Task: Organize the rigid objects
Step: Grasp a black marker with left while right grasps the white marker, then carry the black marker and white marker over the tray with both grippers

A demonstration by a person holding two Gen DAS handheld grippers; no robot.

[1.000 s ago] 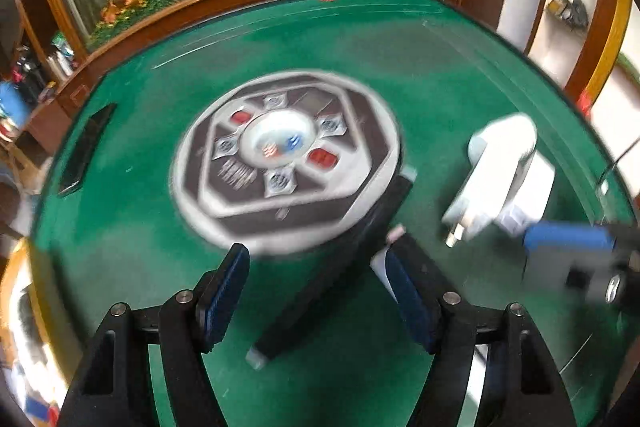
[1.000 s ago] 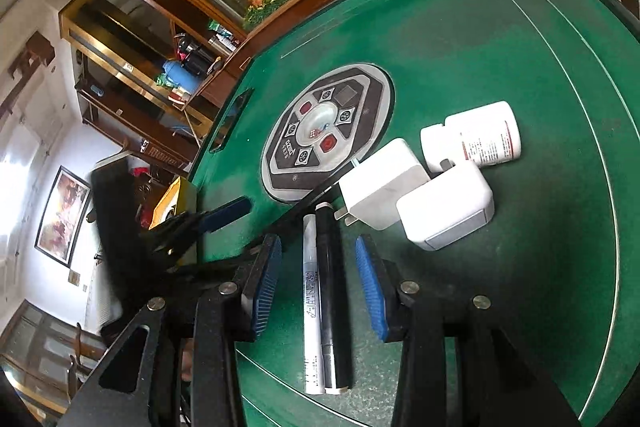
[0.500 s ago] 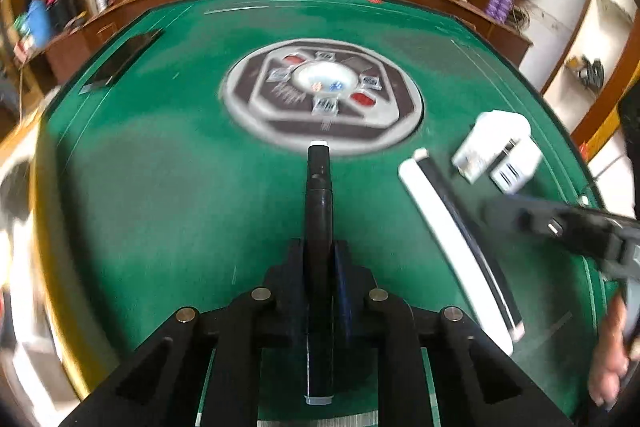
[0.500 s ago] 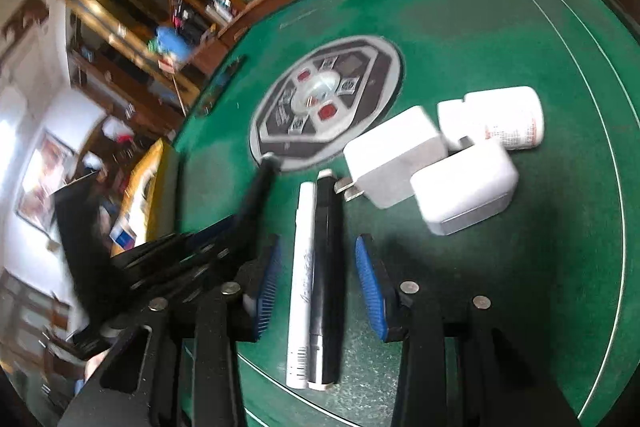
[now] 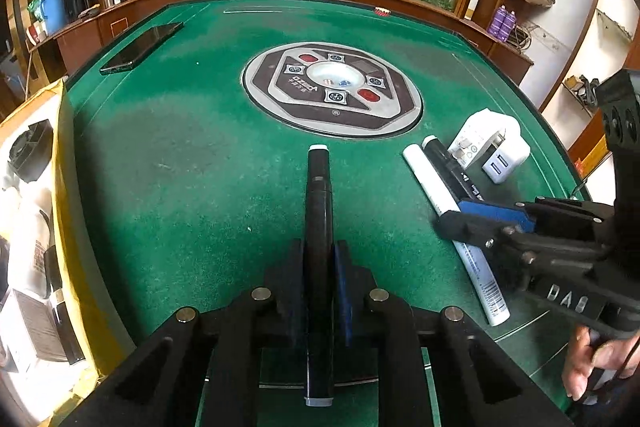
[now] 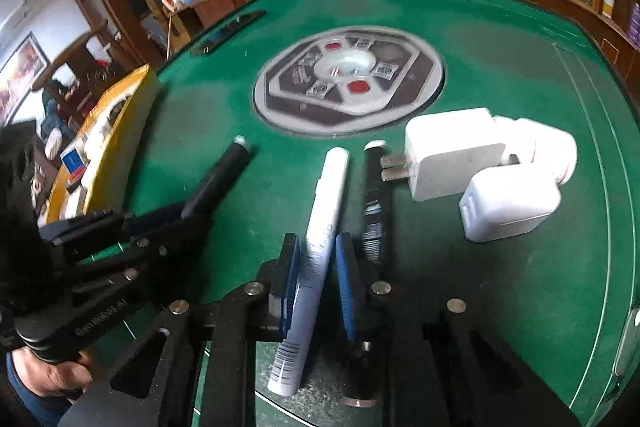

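In the left wrist view my left gripper (image 5: 320,287) is shut on a black marker (image 5: 319,195) that points straight ahead over the green felt. To its right, my right gripper (image 5: 476,223) is clamped across a white marker (image 5: 428,175). In the right wrist view the right gripper (image 6: 318,283) has its blue pads pressed on the white marker (image 6: 326,195). A second black marker (image 6: 376,195) lies just right of it on the table. Two white chargers (image 6: 452,151) (image 6: 508,207) and a white bottle (image 6: 548,147) sit beyond. The left gripper (image 6: 168,219) holds its black marker (image 6: 224,171) at the left.
A round grey control panel (image 5: 332,91) is set in the middle of the green table (image 5: 180,167). A dark phone (image 5: 140,47) lies at the far left corner. A yellow box (image 5: 68,227) stands off the left edge. A person's hand (image 5: 592,367) grips the right handle.
The left gripper went from open around the black marker to shut on it and swung left. The right gripper's pads closed onto the white marker, leaving the other black marker beside them.
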